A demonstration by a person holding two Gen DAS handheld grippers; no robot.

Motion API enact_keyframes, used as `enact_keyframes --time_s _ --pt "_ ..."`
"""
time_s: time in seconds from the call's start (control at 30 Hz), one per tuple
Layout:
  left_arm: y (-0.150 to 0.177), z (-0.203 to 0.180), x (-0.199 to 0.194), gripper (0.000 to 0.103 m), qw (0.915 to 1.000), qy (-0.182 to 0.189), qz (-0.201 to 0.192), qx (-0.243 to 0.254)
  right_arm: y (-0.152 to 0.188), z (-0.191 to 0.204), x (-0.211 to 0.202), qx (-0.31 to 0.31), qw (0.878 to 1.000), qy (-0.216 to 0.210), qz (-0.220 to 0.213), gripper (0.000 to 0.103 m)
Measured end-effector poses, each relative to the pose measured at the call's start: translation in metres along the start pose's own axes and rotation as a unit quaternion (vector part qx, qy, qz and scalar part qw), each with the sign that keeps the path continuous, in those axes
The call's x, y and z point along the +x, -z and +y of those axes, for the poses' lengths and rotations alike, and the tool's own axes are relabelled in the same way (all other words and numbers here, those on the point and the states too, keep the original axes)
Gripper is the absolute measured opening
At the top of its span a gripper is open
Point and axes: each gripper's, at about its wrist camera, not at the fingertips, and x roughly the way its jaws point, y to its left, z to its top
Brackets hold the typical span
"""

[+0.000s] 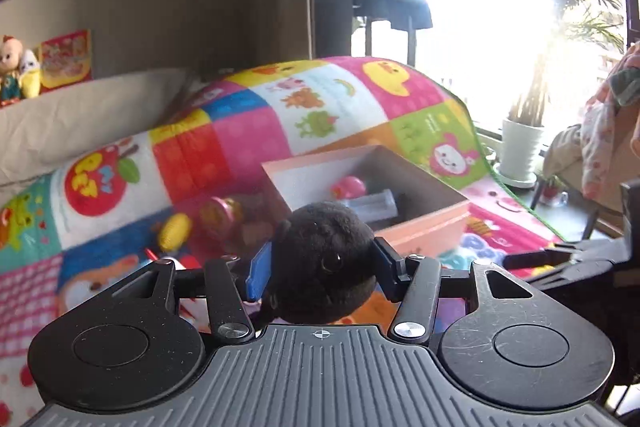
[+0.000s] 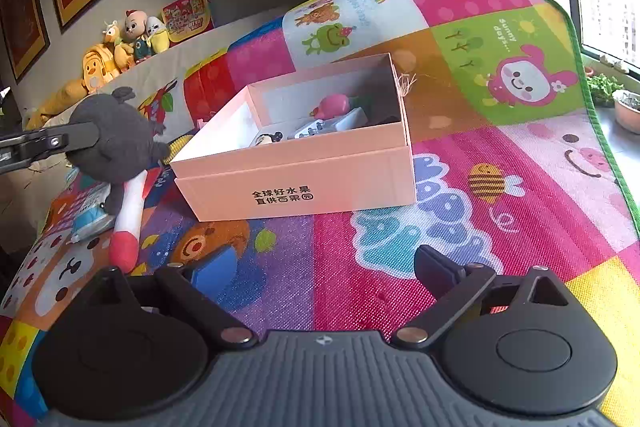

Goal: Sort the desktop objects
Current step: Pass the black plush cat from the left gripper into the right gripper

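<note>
Colorful cartoon play mat (image 2: 400, 247) everywhere. Left gripper (image 1: 320, 267) is squeezing a black plush toy (image 1: 324, 259), lifted beside the pink box (image 2: 296, 183); right gripper (image 2: 320, 271) gapes wide, empty. Box contents look blurry, probably small toys.

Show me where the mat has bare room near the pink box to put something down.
Free: the mat in front of and right of the pink box, where the open right gripper hovers. Crowded: left of the box, with the red-and-white toy, a blue packet and the left gripper holding the dark plush.
</note>
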Motion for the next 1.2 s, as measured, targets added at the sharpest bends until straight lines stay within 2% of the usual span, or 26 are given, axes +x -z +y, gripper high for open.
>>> enact_keyframes --time_s 0.13,0.23,0.3,0.37,0.47,0.63,0.77,0.87,0.93,1.03,1.13,1.2 --pt "0.027 -0.017 0.001 0.060 0.9998 0.005 0.019 0.004 0.000 0.000 -0.001 0.001 1.000 0.005 -0.004 0.098" --pt "0.030 -0.021 0.002 0.060 0.9996 0.017 0.025 0.002 0.000 0.000 0.000 0.002 1.000 0.010 -0.004 0.100" --pt "0.028 -0.024 -0.002 0.068 0.9996 0.023 0.018 0.006 0.000 0.001 0.000 0.001 1.000 0.015 -0.004 0.100" --pt "0.027 -0.024 -0.009 0.082 0.9997 0.021 0.009 0.003 0.001 0.001 -0.002 0.001 1.000 0.018 -0.009 0.101" --pt "0.030 -0.022 -0.022 0.094 0.9999 0.011 0.010 -0.005 0.001 0.001 -0.002 0.001 1.000 0.019 -0.010 0.103" --pt "0.046 -0.012 -0.024 0.096 0.9983 -0.011 0.048 -0.032 0.000 0.003 -0.002 -0.001 1.000 0.024 -0.008 0.103" --pt "0.049 -0.021 -0.013 0.097 0.9964 0.040 0.056 -0.049 -0.001 0.003 -0.007 -0.003 0.999 0.034 -0.019 0.103" --pt "0.041 -0.041 -0.005 0.098 0.9967 0.069 0.034 -0.025 -0.004 0.000 -0.016 0.002 0.999 0.028 -0.022 0.103" --pt "0.035 -0.053 0.002 0.098 0.9945 0.102 0.020 -0.011 -0.009 -0.002 -0.025 0.004 0.999 0.024 -0.030 0.103" --pt "0.030 -0.068 0.015 0.099 0.9891 0.144 0.028 -0.009 -0.017 -0.006 -0.041 -0.001 0.999 0.024 -0.047 0.103" --pt "0.027 -0.075 0.011 0.099 0.9877 0.154 0.024 0.005 -0.020 -0.006 -0.049 -0.012 0.998 0.039 -0.056 0.103" --pt "0.023 -0.067 -0.002 0.099 0.9893 0.145 0.008 -0.001 -0.019 -0.006 -0.051 -0.018 0.997 0.046 -0.052 0.103"
